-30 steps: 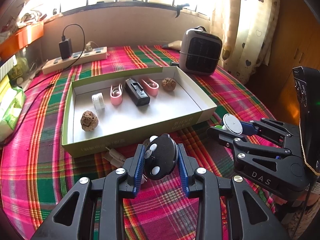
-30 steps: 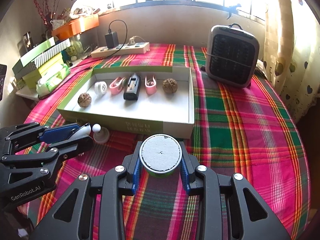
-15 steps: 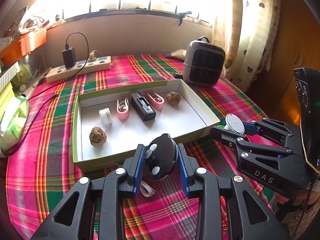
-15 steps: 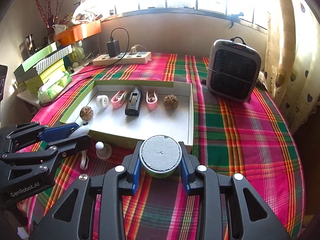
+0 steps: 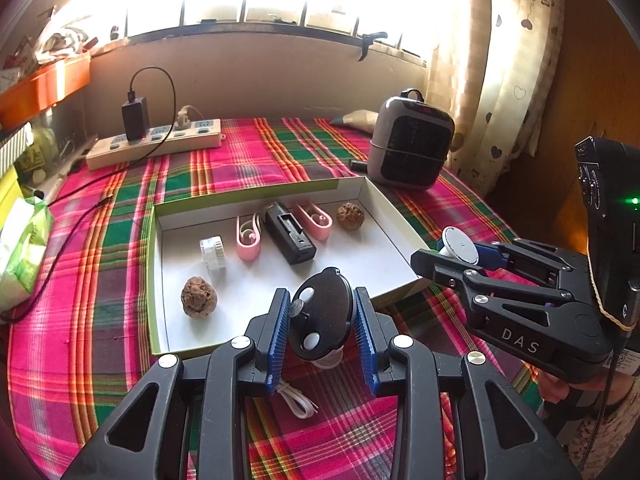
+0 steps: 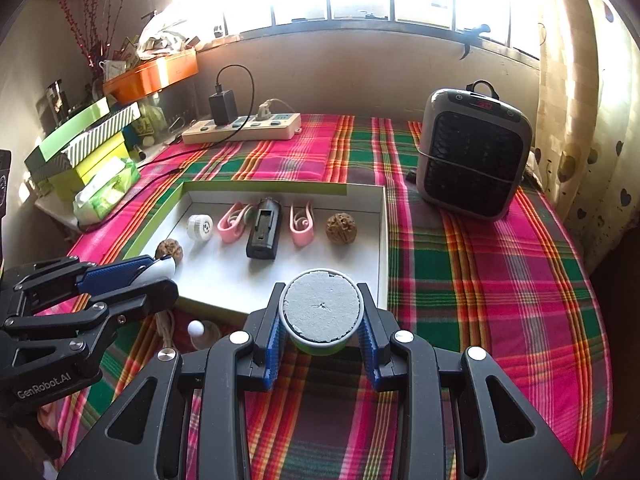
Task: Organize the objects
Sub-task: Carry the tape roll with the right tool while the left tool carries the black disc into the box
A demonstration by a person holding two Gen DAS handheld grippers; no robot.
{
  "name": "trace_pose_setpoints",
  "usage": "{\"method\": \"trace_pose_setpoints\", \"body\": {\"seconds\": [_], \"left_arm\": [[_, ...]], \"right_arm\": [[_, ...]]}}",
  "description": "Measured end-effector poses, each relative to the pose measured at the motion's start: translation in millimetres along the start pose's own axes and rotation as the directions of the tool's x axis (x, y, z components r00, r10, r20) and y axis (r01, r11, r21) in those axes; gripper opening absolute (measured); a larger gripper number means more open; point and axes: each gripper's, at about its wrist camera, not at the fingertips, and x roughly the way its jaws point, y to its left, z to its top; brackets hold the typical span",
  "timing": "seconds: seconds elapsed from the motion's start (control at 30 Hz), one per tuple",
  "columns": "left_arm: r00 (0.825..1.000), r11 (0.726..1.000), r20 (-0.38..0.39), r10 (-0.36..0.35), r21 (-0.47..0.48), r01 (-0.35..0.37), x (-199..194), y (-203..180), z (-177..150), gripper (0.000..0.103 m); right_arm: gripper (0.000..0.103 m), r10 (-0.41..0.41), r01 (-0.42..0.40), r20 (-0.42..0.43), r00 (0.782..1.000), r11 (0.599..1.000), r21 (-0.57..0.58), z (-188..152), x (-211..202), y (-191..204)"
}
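My left gripper [image 5: 322, 320] is clamped on a black rounded gadget with white buttons [image 5: 320, 318], hanging over the near edge of the shallow white box [image 5: 394, 216] on the plaid-covered table [image 5: 100, 280]. Inside the box, going left to right: a brown walnut [image 5: 199, 296] near the front left, then along the back a small white cylinder [image 5: 212, 252], a pink clip [image 5: 248, 238], a black rectangular block [image 5: 290, 238], a second pink clip [image 5: 314, 216], and another walnut [image 5: 350, 216] at the right end. Everything lies apart, nothing stacked. On the cloth just under my left gripper there's a white cord [image 5: 298, 400]. Over on the right, my right gripper [image 6: 322, 320] is clamped on a small round tin with a grey lid and green body [image 6: 321, 312], held just at the box's near right corner.
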Motion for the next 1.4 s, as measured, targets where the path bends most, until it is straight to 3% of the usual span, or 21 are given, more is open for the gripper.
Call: {"method": "trace_pose_setpoints", "body": {"seconds": [0.57,1.4], "left_arm": [[0.998,0.998,-0.040,0.052,-0.018,-0.053,37.9,20.1,17.8,0.030],[0.983,0.991,-0.126,0.131,-0.016,-0.134,78.9,41.0,22.6,0.030]], "right_arm": [[0.034,-0.003,0.002,-0.021,1.000,0.999,-0.034,24.8,36.4,1.2],[0.034,-0.025,0.015,-0.113,0.993,0.996,-0.088,26.8,89.3,1.6]]}}
